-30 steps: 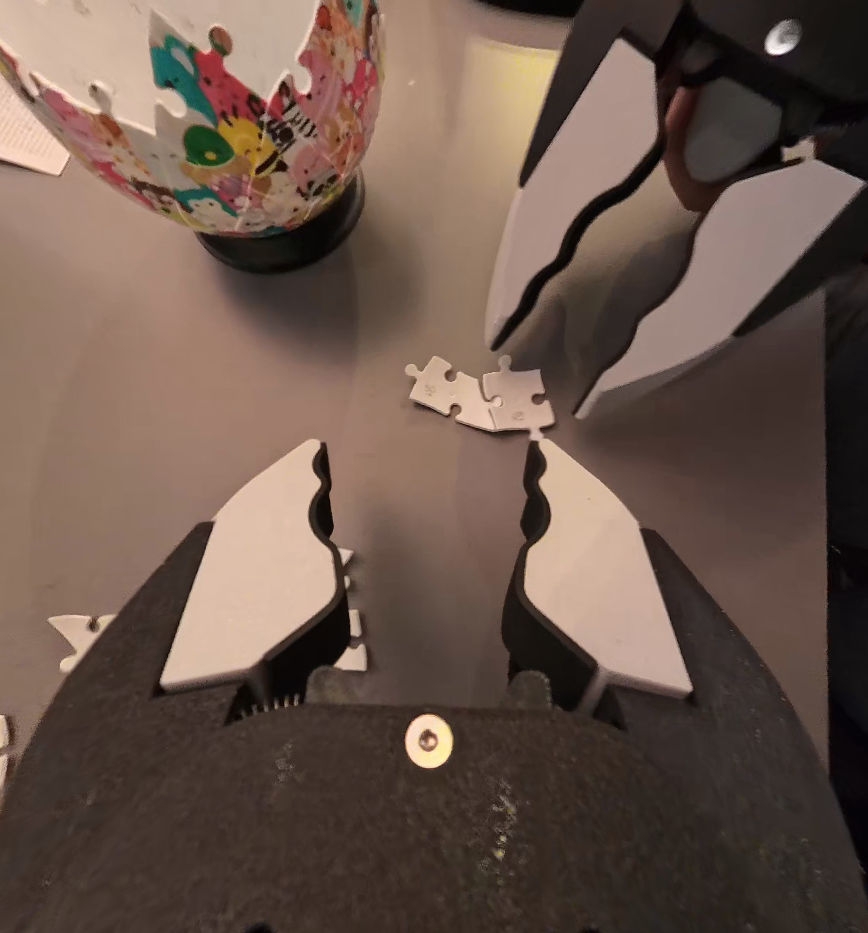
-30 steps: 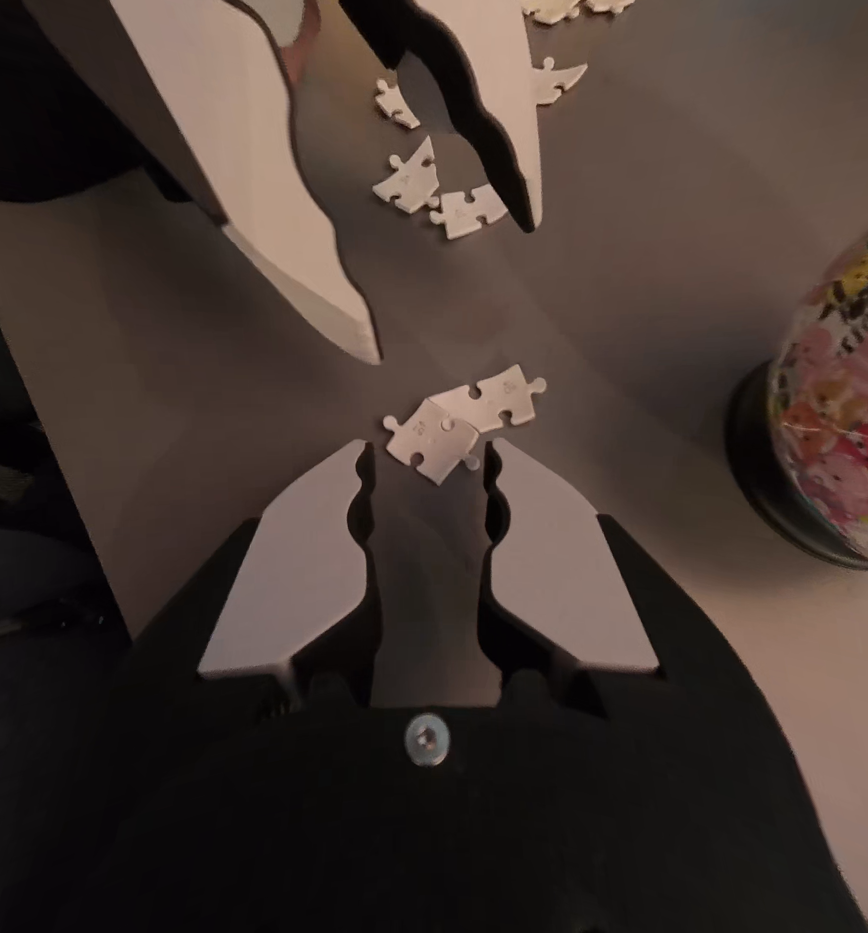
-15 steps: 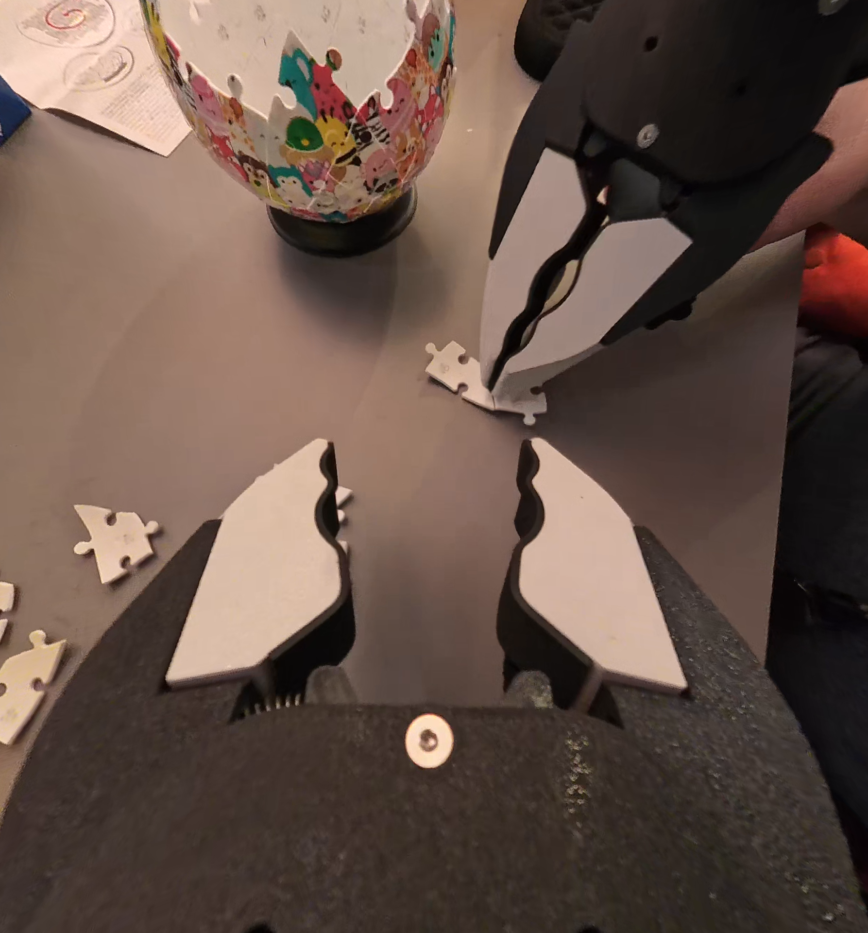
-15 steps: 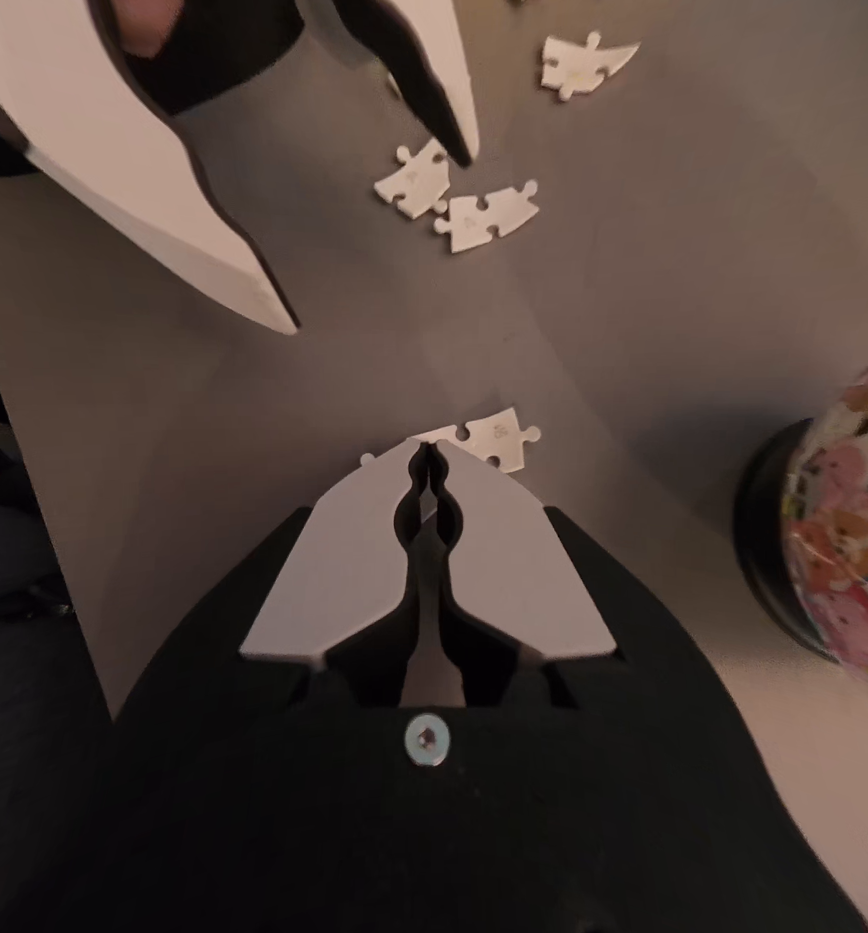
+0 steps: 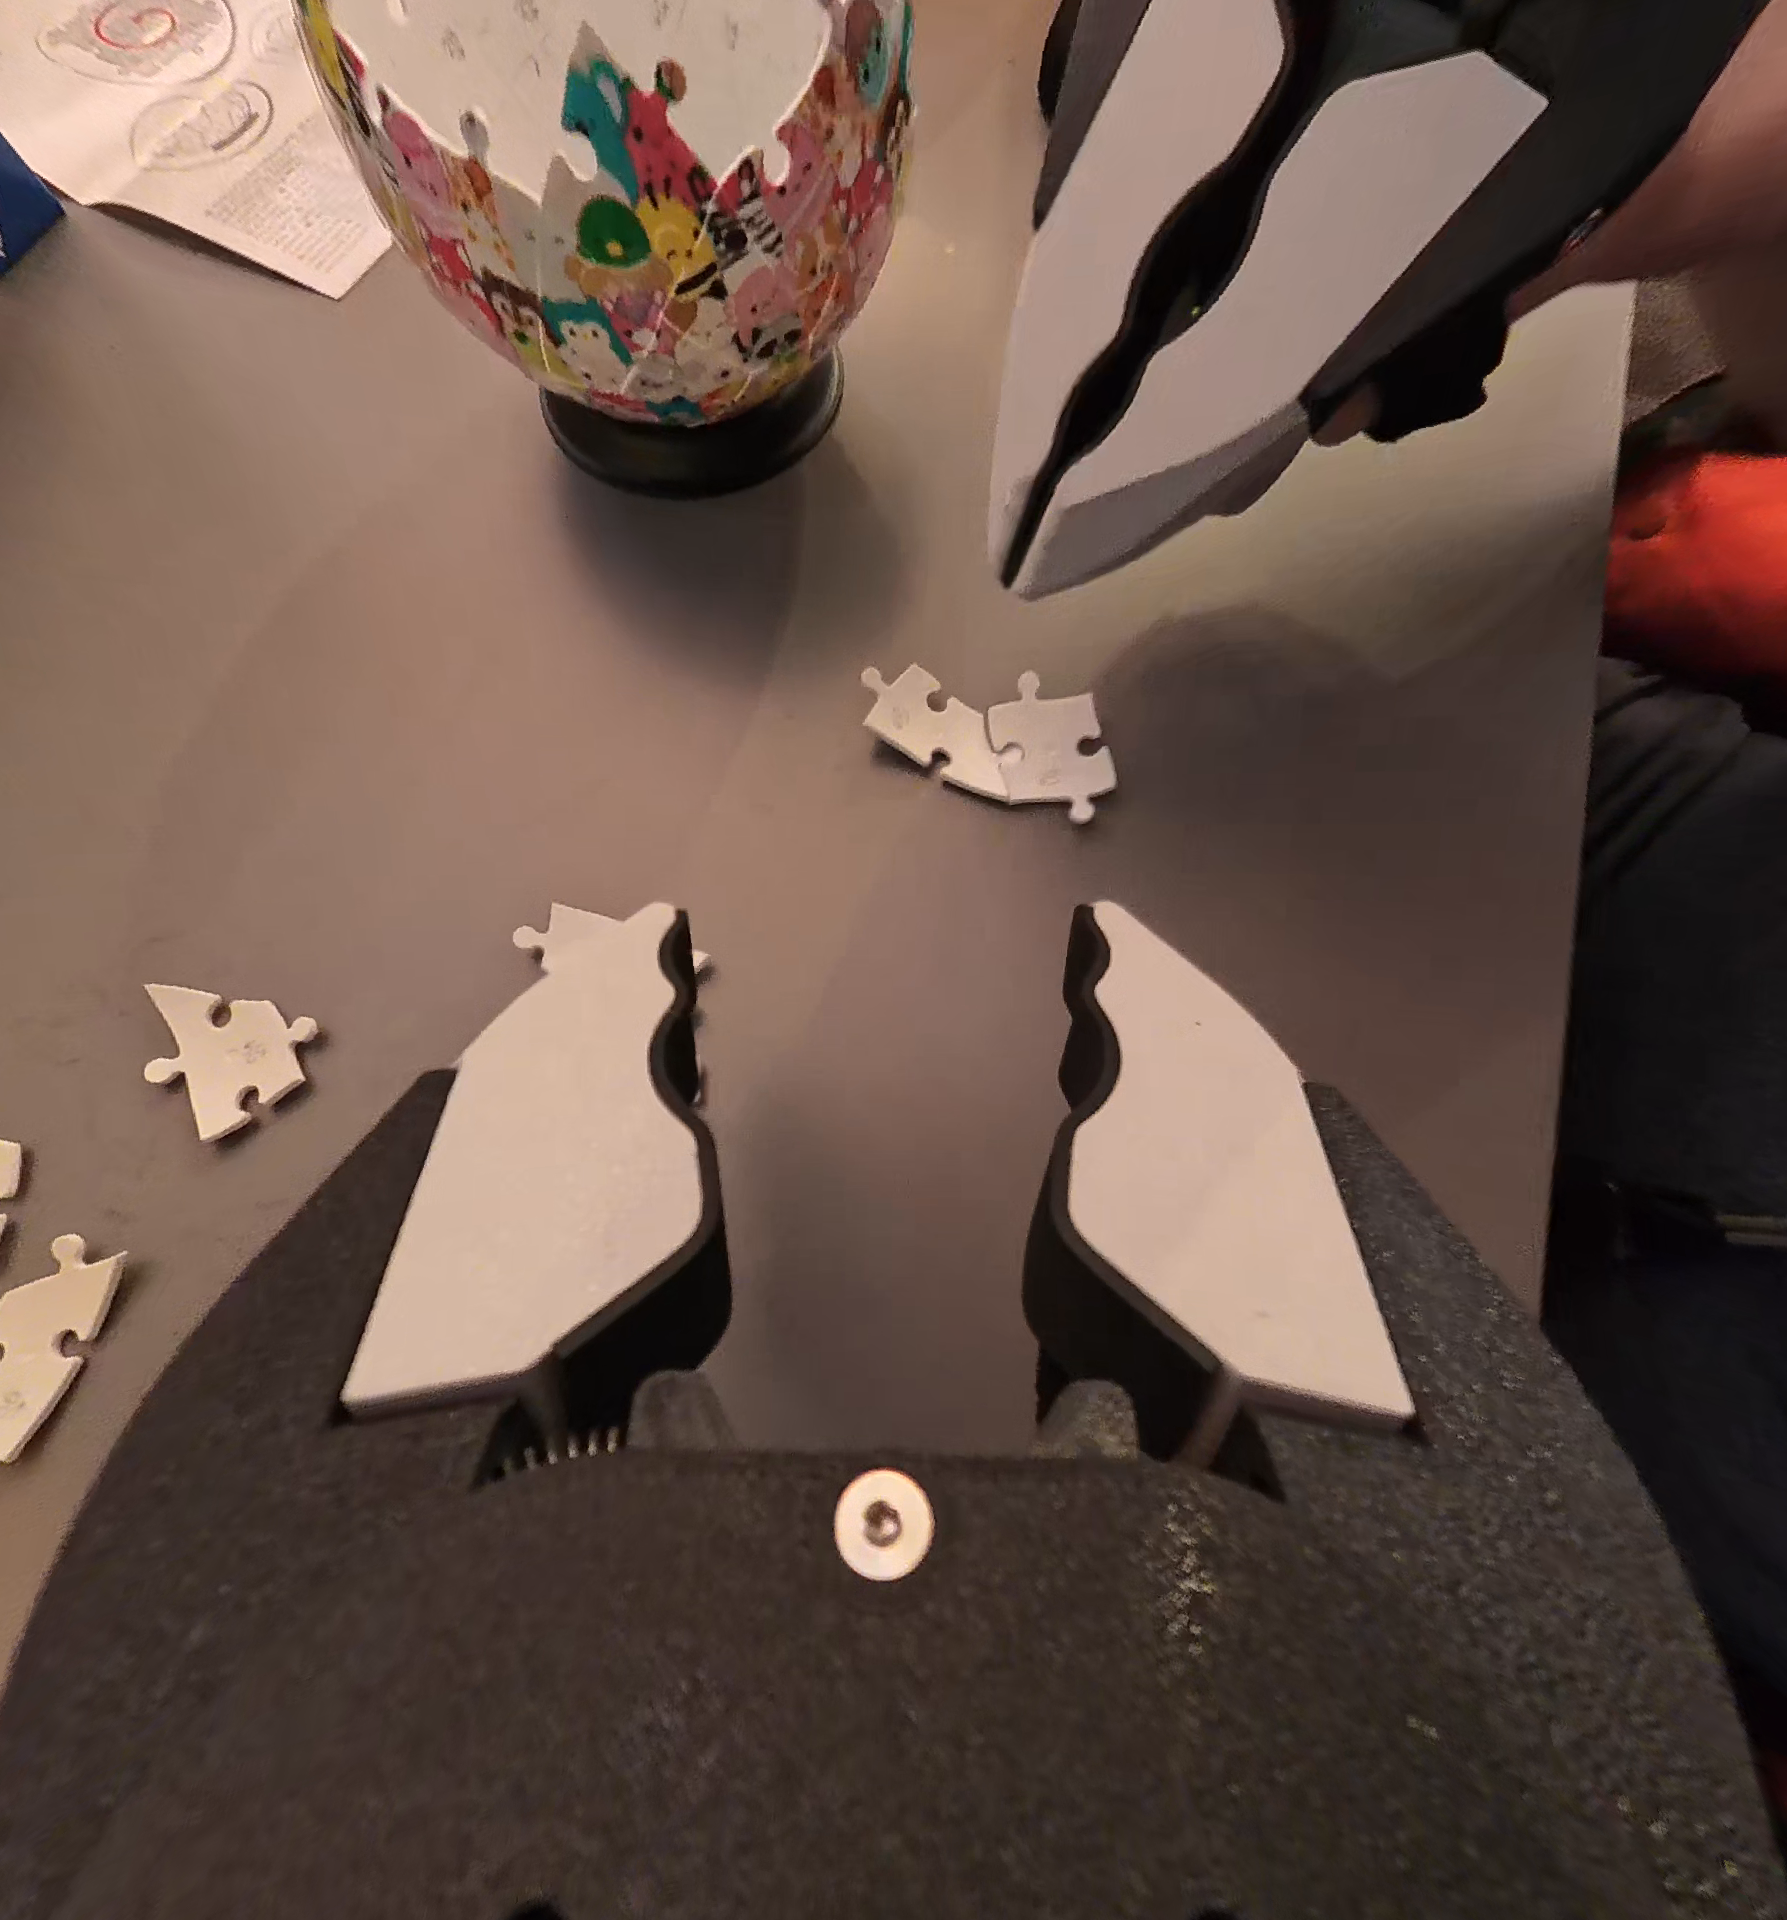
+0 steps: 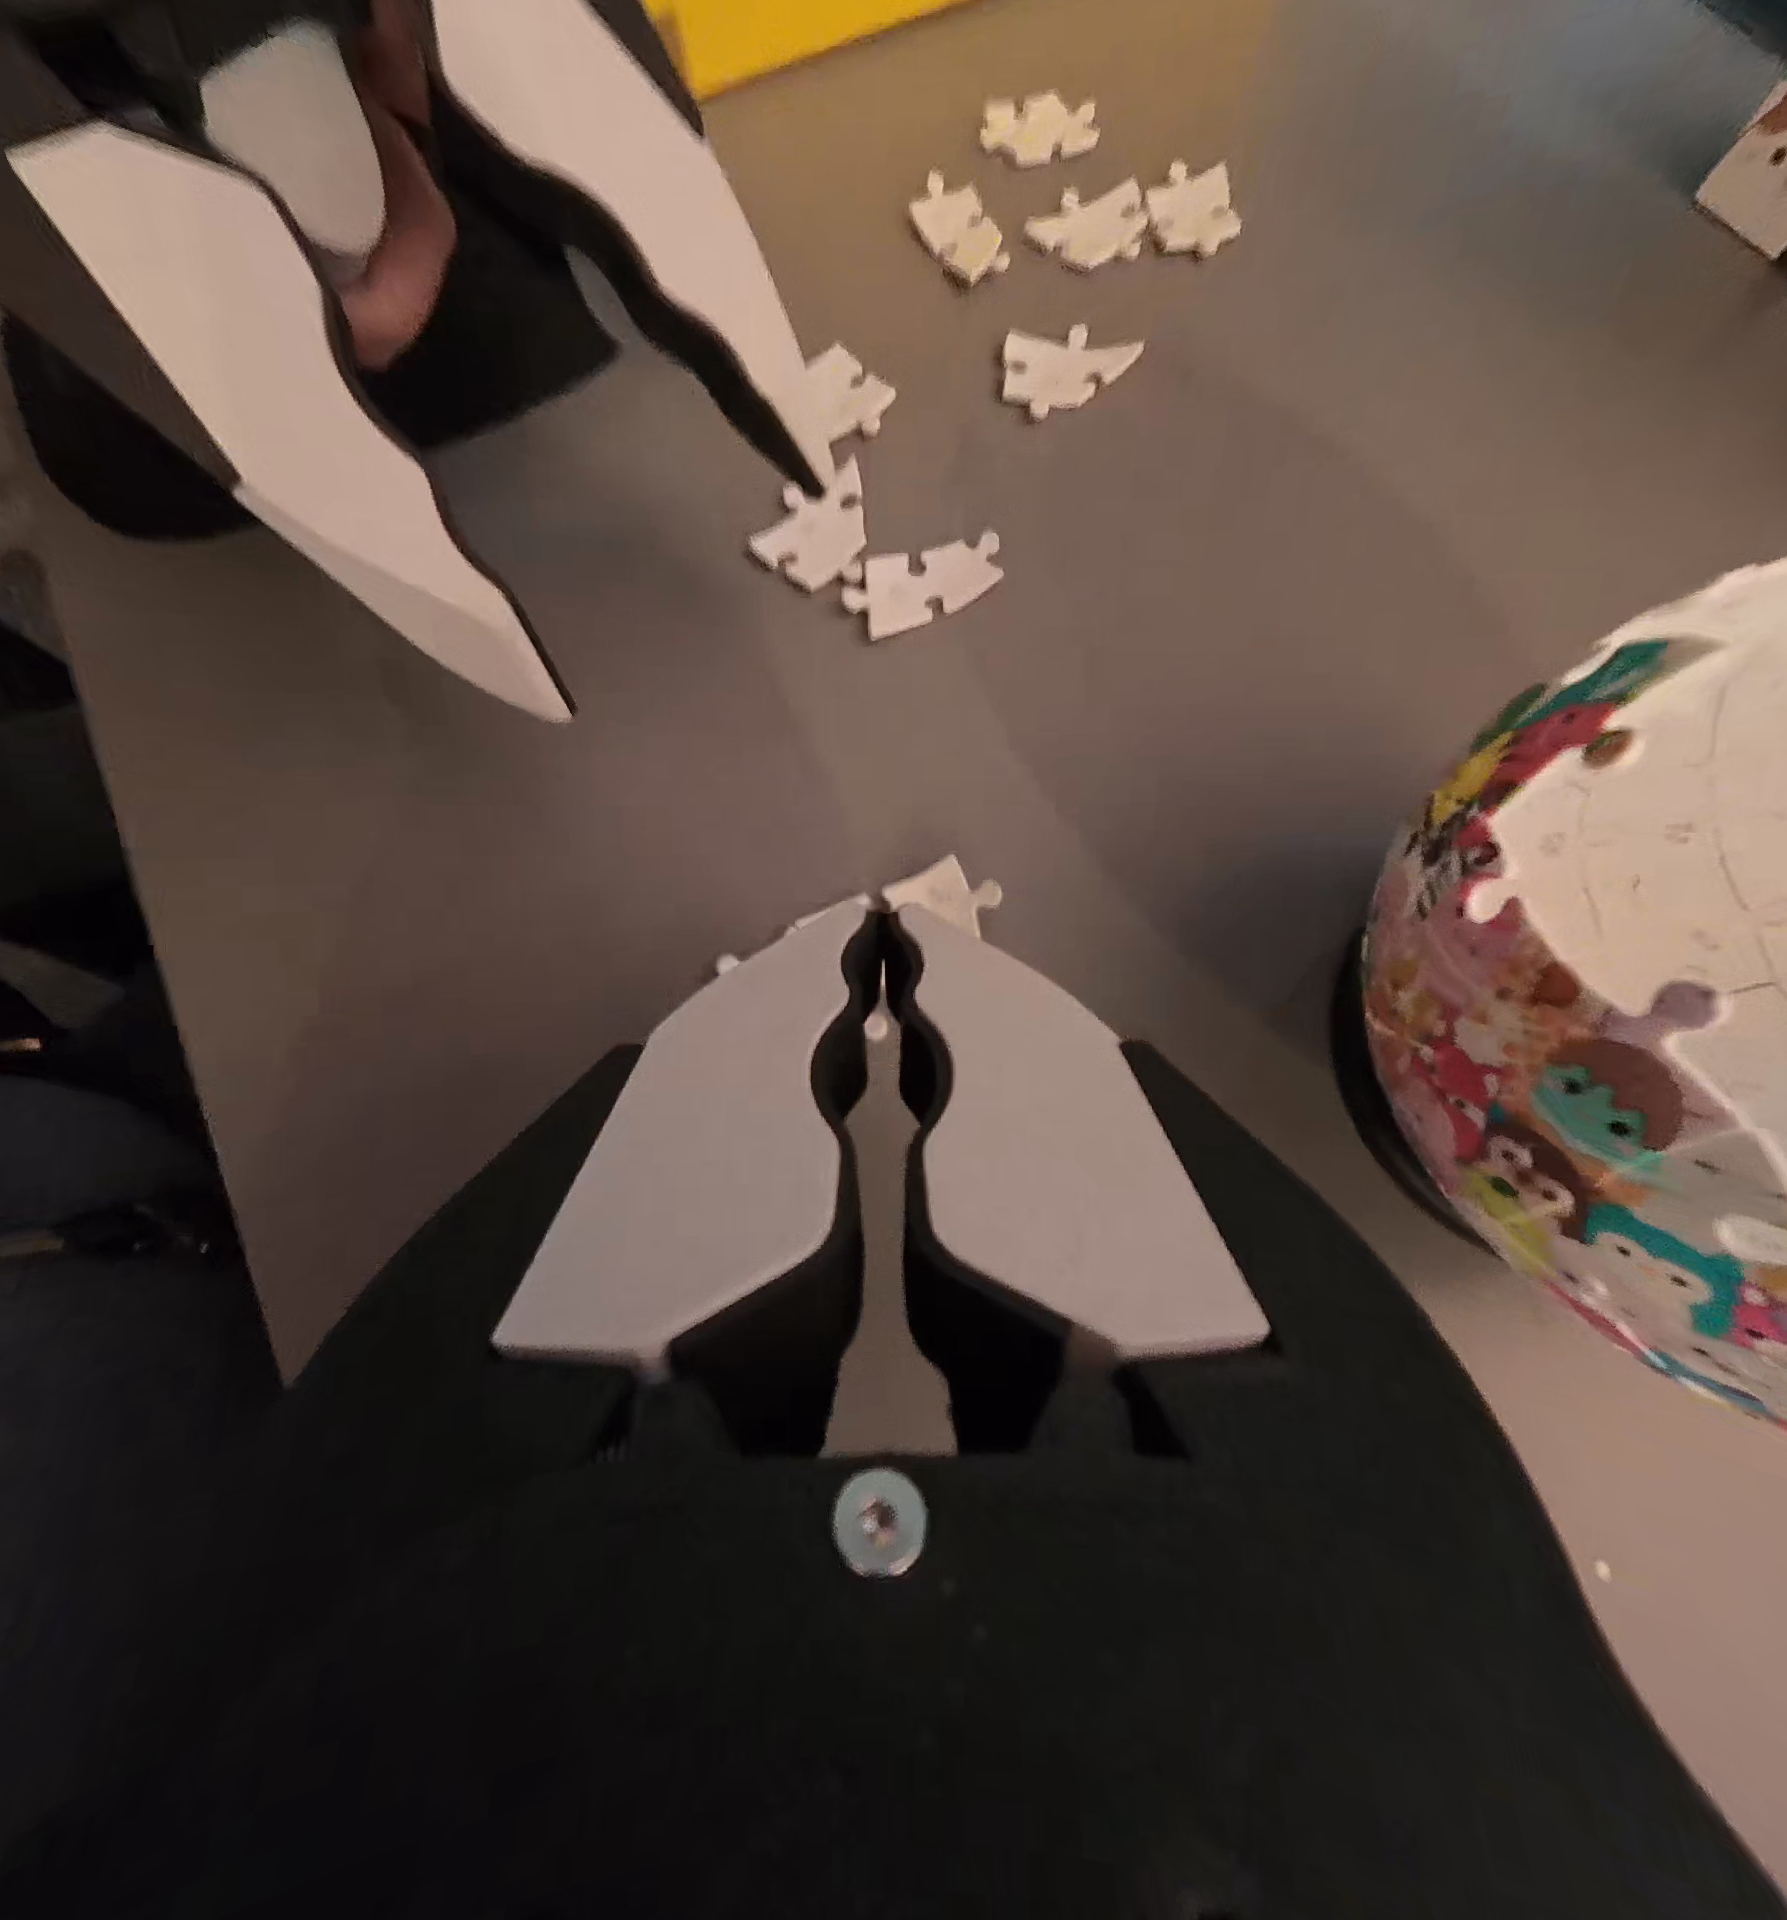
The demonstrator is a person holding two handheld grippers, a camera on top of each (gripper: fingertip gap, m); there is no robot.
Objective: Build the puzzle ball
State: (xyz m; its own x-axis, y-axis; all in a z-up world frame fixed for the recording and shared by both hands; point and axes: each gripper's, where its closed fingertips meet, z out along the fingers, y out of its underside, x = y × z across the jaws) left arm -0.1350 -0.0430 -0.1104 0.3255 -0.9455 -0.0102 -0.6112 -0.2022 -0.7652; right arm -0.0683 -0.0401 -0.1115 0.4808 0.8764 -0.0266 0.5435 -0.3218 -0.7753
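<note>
The two joined puzzle pieces (image 5: 993,746) are judged to be light, thin and stiff, lying blank side up and flat on the grey table (image 5: 349,623); so little edge stands proud of the surface that they are likely to slide away under a closing jaw, and the joint between them may well part if it is bent. A hold is best taken across an outer edge, with one finger slid beneath, or on a knob that overhangs, rather than on the seam. The pair is seen ahead of the left gripper (image 5: 873,914), whose jaws are spread wide and hold nothing, and below the tip of the right gripper (image 5: 1019,566), which hangs above the table, apart from the pieces; its jaws are pressed nearly together, and in neither view is anything seen between them. In the right wrist view the pair is mostly hidden behind that gripper's own tips. The puzzle ball (image 5: 640,208) is set on a black ring stand (image 5: 691,436) farther back on the table: a curved shell printed with bright cartoon animals, its upper rim ragged and open, the white inside showing. More blank pieces (image 6: 1076,223) are scattered on the left gripper's side, well apart from the ball.
</note>
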